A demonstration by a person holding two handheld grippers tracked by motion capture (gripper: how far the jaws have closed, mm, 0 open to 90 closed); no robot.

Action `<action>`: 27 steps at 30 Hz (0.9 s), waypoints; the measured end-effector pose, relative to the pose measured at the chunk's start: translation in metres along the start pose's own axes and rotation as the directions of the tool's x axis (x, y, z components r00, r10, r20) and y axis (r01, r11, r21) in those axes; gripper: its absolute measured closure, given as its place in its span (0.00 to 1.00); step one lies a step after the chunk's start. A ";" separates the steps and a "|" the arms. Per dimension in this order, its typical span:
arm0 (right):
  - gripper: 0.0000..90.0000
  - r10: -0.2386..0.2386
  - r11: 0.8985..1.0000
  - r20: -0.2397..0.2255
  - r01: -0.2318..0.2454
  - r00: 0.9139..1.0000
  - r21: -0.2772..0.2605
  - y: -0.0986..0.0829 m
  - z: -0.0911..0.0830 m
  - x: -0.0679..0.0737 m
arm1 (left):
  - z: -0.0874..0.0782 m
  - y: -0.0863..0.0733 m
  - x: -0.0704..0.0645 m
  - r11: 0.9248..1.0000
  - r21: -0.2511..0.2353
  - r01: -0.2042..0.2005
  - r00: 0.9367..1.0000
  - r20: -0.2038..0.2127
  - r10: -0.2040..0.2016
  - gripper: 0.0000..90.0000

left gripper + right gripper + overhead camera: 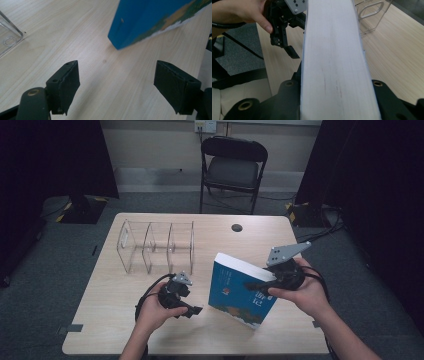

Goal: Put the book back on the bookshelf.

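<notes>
Overhead, right claw (260, 286) clamped on tilted blue book (235, 292), left claw (116, 85) wide open, empty, book's white page edge up close

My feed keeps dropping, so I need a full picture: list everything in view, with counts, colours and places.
book: one, blue cover with white page edges, tilted up off the table right of centre, clamped in the right tongs.
clear divider rack: one, transparent, several slots, on the table's left half behind the left tongs.
table: one, light wood grain.
round spot: one, dark, on the table near its far edge.
folding chair: one, black, on the floor beyond the table.
curtains: dark, at both sides.
left tongs: one, black, open, low over bare table near the book's corner.
right tongs: one, black, shut on the book.
</notes>
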State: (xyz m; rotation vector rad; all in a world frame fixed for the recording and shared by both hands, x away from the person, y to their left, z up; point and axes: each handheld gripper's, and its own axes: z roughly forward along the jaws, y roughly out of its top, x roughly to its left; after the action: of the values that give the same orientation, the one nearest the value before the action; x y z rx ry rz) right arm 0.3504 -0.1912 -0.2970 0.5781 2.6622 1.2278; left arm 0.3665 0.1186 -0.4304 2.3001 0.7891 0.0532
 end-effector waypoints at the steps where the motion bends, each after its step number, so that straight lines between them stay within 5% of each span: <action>1: 0.68 -0.006 1.000 -0.012 0.006 1.000 -0.001 -0.001 0.002 0.002 | 0.000 0.000 0.000 1.000 -0.002 -0.002 1.000 -0.001 0.002 0.23; 18: 0.67 -0.052 0.998 -0.037 0.053 0.998 0.029 -0.007 0.014 -0.001 | -0.006 0.011 -0.005 0.998 -0.013 -0.057 0.998 0.022 0.058 0.24; 21: 0.67 -0.056 0.998 -0.041 0.057 0.998 0.032 -0.007 0.014 -0.002 | -0.007 0.016 -0.005 0.999 -0.040 -0.021 0.999 0.047 0.023 0.24; 27: 0.67 -0.051 0.998 -0.044 0.052 0.998 0.031 -0.007 0.014 -0.004 | -0.014 0.024 -0.006 0.999 -0.024 -0.038 0.998 0.042 0.039 0.25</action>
State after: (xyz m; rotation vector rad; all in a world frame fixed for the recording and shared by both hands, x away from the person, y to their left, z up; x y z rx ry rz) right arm 0.3567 -0.1871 -0.3120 0.4896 2.7191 1.1983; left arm 0.3710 0.1101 -0.4032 2.2871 0.7189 0.0311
